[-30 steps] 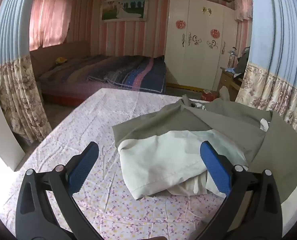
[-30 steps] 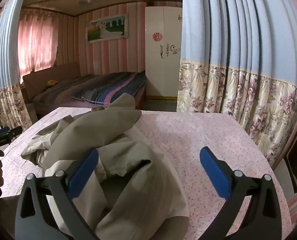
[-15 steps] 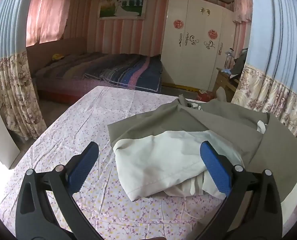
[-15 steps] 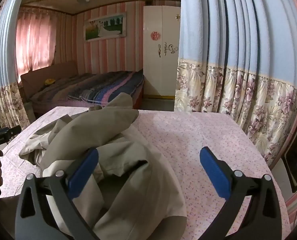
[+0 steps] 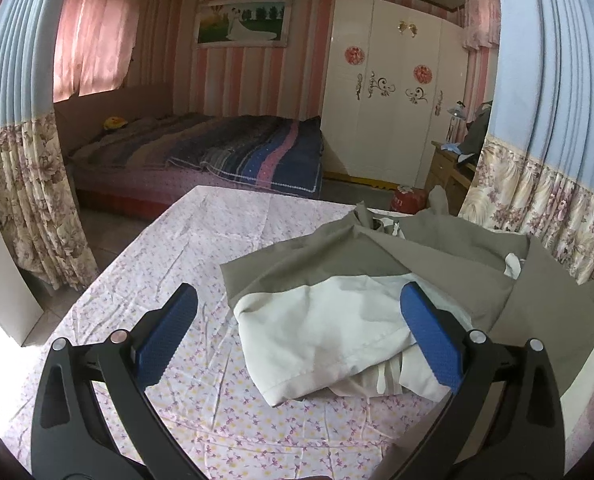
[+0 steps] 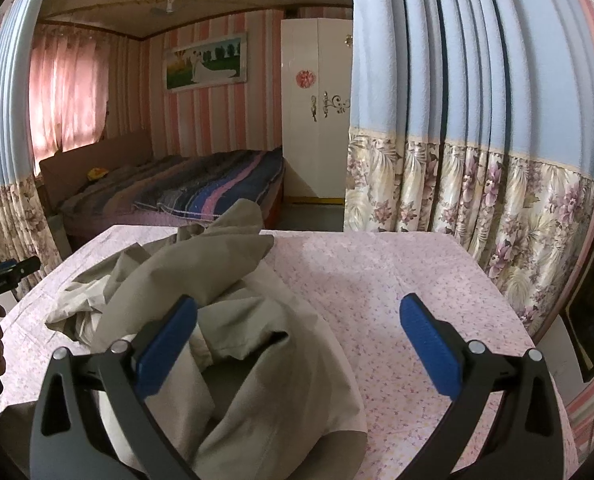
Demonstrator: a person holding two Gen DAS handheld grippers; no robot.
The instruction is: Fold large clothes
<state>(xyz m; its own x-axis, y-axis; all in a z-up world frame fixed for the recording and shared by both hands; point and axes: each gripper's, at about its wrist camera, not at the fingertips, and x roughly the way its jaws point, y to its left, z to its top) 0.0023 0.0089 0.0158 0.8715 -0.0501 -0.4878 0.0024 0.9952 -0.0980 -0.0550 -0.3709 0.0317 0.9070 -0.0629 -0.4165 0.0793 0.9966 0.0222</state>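
The garment (image 5: pixel 437 264), a large olive-grey piece with a cream lining turned out at its near corner, lies in a crumpled heap on the floral sheet (image 5: pixel 225 240) that covers the work surface. In the right wrist view the garment (image 6: pixel 217 280) is piled high at the left and centre, with one peaked fold standing up toward the far edge. What kind of garment it is cannot be told; no collar or sleeve reads clearly. Its longer run seems to go from the cream corner near the left gripper (image 5: pixel 297 344) diagonally away toward the flowered curtain (image 5: pixel 537 208), but the bunching makes that only a guess.

Both claws are spread wide and grip nothing. The left gripper hovers low over the cream corner, its right pad just over the cloth. The right gripper (image 6: pixel 297 344) hangs above the heap, its left pad over the cloth and its right pad over bare sheet.

The likely trouble is a pinch that catches several layers at once, or the lining alone, so that lifting drags the bundle instead of opening it. A low pinch could also take the sheet along with the cloth. The far fold lies close to the surface edge and could slide off if pulled that way.
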